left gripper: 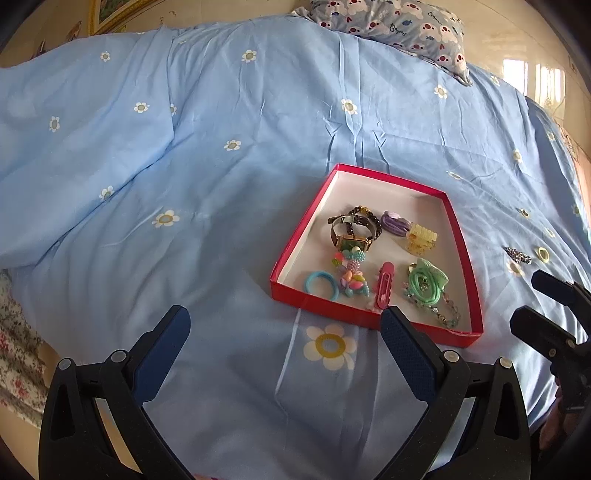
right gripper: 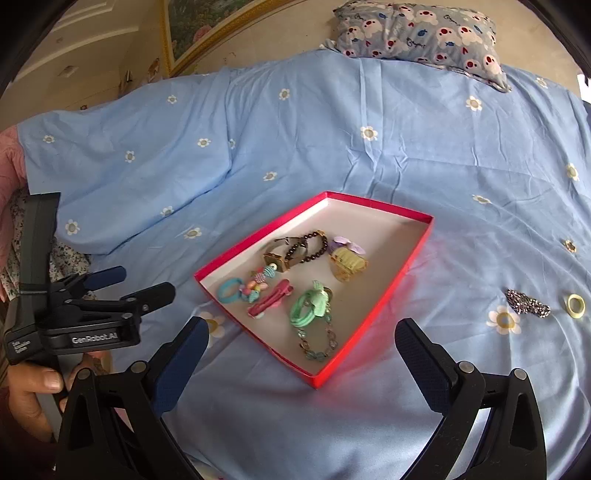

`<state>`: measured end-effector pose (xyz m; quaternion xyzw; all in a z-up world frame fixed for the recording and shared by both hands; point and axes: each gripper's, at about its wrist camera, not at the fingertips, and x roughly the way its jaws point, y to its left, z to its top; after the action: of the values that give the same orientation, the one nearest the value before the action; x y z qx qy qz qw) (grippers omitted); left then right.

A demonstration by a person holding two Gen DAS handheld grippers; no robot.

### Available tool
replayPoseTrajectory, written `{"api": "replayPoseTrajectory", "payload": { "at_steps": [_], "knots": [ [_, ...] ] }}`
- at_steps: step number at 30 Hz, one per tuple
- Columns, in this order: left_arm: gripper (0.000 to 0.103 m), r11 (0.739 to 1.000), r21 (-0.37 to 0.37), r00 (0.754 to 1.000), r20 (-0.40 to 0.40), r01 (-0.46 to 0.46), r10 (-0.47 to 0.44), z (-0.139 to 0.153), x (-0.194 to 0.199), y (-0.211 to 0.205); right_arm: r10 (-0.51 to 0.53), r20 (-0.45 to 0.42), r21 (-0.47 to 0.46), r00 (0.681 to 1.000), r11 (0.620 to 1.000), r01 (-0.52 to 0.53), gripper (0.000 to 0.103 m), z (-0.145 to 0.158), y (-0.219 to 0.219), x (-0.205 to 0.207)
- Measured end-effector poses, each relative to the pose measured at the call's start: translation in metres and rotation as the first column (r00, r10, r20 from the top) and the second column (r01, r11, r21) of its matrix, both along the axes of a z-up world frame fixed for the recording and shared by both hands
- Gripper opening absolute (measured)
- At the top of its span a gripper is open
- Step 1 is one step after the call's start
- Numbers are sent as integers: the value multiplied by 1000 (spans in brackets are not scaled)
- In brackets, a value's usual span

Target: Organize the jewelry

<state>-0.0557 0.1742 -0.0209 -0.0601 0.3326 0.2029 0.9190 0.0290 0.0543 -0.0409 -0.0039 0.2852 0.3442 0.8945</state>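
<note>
Red box point(right gripper: 373, 314) holds watch point(right gripper: 277, 261); bracelets; hair ties; clips.

From my left wrist view, the right claw point(left gripper: 524, 299) is cut off by the picture's right edge, so I only see its two fingers. My right wrist view shows the hand point(right gripper: 29, 398) on the left claw point(right gripper: 147, 284) only partly, clipped at the left edge. The near corner of the red box point(left gripper: 373, 317) is hidden behind a left claw finger point(left gripper: 406, 350). Right of the box, the sparkly piece point(left gripper: 519, 254) is too small to identify. Beyond the box, the pillow point(left gripper: 391, 22) runs off the top.
</note>
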Motion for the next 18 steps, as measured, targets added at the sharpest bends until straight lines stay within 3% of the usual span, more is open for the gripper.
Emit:
{"api": "replayPoseTrajectory", "payload": {
  "at_steps": [18],
  "knots": [
    [103,995,93,999,-27,31,-29,18,-6,-23,-56,-36,2,998,998,56,102,-4,-14,3]
  ]
}}
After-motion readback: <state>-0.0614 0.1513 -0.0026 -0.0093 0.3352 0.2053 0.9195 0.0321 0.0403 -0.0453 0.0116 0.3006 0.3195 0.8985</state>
